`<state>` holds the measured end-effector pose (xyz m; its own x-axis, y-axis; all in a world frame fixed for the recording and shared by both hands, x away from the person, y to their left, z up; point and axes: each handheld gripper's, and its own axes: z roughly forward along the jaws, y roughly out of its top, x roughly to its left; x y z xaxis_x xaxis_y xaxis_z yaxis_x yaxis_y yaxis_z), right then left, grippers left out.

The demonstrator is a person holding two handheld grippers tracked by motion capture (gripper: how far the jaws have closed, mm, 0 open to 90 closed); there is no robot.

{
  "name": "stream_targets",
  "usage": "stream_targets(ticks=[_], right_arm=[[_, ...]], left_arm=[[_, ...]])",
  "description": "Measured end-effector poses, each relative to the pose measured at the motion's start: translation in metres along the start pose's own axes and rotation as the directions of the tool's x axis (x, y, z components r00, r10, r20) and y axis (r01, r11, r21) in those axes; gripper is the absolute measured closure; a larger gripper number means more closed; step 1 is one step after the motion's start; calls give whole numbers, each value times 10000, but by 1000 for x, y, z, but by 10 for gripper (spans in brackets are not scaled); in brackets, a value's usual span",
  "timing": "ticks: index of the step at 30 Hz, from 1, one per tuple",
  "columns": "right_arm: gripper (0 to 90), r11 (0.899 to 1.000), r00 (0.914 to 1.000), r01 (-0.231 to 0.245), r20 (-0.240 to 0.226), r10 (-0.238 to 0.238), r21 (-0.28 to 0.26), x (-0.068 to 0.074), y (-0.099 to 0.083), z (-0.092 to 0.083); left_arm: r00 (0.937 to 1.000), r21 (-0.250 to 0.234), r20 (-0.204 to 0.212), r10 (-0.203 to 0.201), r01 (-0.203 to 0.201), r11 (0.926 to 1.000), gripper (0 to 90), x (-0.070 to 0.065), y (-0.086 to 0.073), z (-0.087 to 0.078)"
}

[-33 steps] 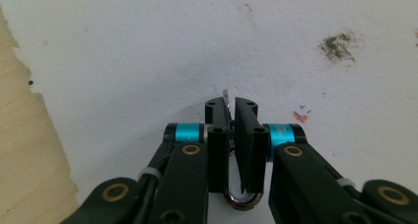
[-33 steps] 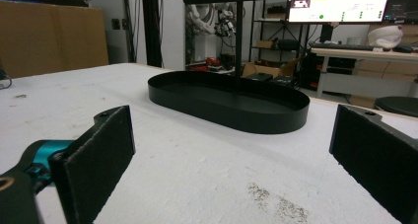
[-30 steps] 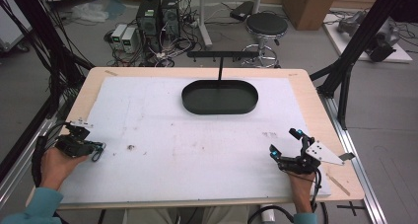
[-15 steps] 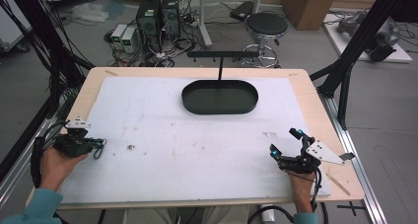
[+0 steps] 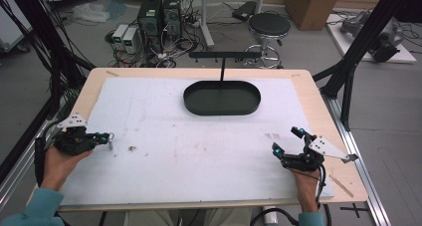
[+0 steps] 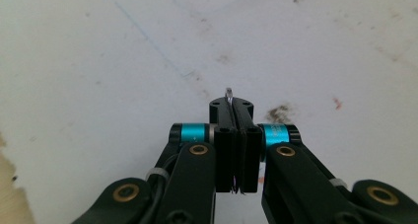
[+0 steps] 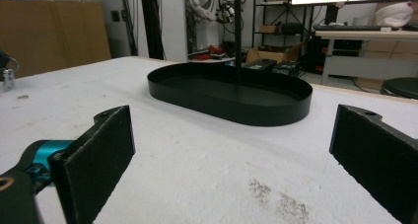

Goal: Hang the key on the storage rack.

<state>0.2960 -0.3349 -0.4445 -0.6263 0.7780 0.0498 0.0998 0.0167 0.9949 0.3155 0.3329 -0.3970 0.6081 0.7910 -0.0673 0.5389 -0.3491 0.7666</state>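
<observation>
My left gripper (image 5: 107, 135) lies near the table's left edge, held in a hand, its jaws shut on a small thin metal piece (image 6: 228, 93) that sticks out just past the fingertips (image 6: 231, 103). In the high view the same metal piece (image 5: 110, 138) hangs at the gripper's tip, just above the white mat. At the front right my right gripper (image 5: 286, 140) stands open with nothing between its pads (image 7: 103, 150). It faces a black oval tray (image 7: 231, 110) farther off.
The black oval tray (image 5: 221, 111) sits at the back middle of the white mat (image 5: 199, 156), with a T-shaped black stand (image 5: 222, 69) rising from it. A small speck of debris (image 5: 132, 148) lies right of the left gripper. The wooden table rim (image 5: 318, 101) surrounds the mat.
</observation>
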Motion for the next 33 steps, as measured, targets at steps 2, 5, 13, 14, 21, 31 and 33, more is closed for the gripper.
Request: stream_targets(ticks=[2, 5, 13, 14, 21, 31, 33], right_arm=[[25, 10000, 9999, 4, -144, -3, 59, 0, 5, 1], [25, 9998, 9986, -7, -528, 17, 196, 0, 14, 3], [25, 9987, 9917, 283, -1266, -228, 419, 4, 36, 11], [25, 9987, 9917, 283, -1266, -228, 419, 4, 36, 11], [25, 9936, 9719, 759, -2290, -549, 838, 14, 55, 29], [25, 9839, 9364, 1291, -3418, -799, 1237, 28, 79, 57], [25, 9825, 9326, 1359, -3511, -836, 1270, 29, 80, 60]], left_arm=[[9998, -160, 194, 15, -12, 9999, 880, -2, 2, 1], [9990, -414, 435, 30, -12, 9991, 880, -5, 6, 4], [9948, -953, 927, 420, -332, 9949, 880, -15, 20, 11], [9937, -1078, 1045, 412, -298, 9937, 880, -17, 22, 13], [9820, -1452, 1657, 906, -666, 9872, 881, -33, 41, 23], [9472, -2261, 2503, 2006, -1443, 9634, 880, -58, 71, 36], [9339, -2492, 2833, 2182, -1480, 9571, 880, -62, 78, 39]])
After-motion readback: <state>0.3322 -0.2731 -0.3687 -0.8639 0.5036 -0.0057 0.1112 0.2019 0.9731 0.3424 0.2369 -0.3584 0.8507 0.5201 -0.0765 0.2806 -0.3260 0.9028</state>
